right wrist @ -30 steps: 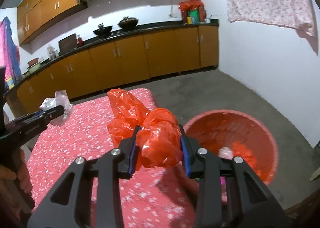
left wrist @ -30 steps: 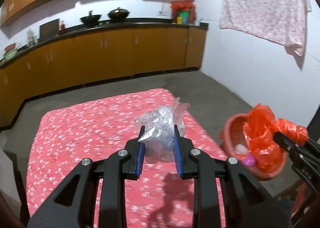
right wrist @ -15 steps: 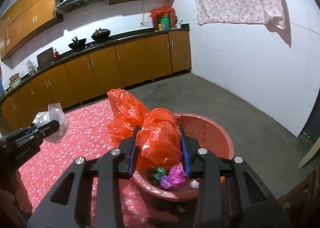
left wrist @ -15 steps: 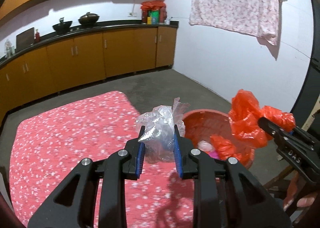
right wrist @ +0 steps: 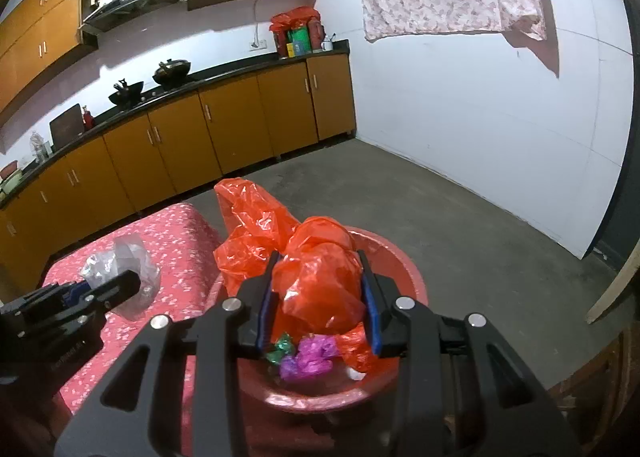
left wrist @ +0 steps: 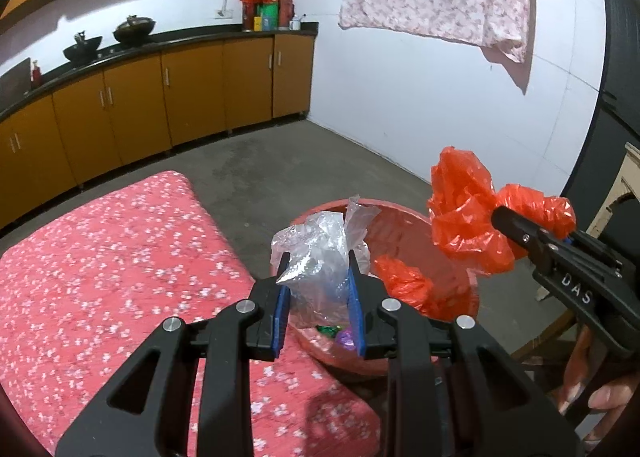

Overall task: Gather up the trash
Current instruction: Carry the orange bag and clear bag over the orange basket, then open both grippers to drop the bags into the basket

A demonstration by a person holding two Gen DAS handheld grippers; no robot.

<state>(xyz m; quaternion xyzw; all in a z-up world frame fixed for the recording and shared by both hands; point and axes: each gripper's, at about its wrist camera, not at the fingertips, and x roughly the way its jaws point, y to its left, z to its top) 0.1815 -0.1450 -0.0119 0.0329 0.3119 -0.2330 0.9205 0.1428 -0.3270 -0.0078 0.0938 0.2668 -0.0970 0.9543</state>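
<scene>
— Red plastic fills the right gripper (right wrist: pixel 318 299): its jaws are clamped on a crumpled red plastic bag (right wrist: pixel 316 281). Where does that bag sit now?

— Right over the red basin (right wrist: pixel 404 257), which a second ago lay off at about two o'clock in the right wrist view and now fills the middle below the jaws. Down in it lie a purple wrapper (right wrist: pixel 308 357), a green one (right wrist: pixel 282 347) and more red plastic.

— And the left gripper (left wrist: pixel 318 293)?

— Its jaws are pressed on a crumpled clear plastic bag (left wrist: pixel 320 253). That bag hung over the pink flowered bedding (left wrist: pixel 120 265) a second ago; now, in the left wrist view, it hangs over the basin's near rim (left wrist: pixel 320 349), with the bedding off at nine o'clock.

— So both hands have swung across?

— Yes, together, and neither grip has changed. From the left wrist view the right gripper shows at three o'clock, its bag above the basin's far side.

— What does that mean for the job?

— Both pieces of trash have probably reached the drop point. The right bag looks ready to let go; the clear one may need a little more reach to clear the rim.
</scene>
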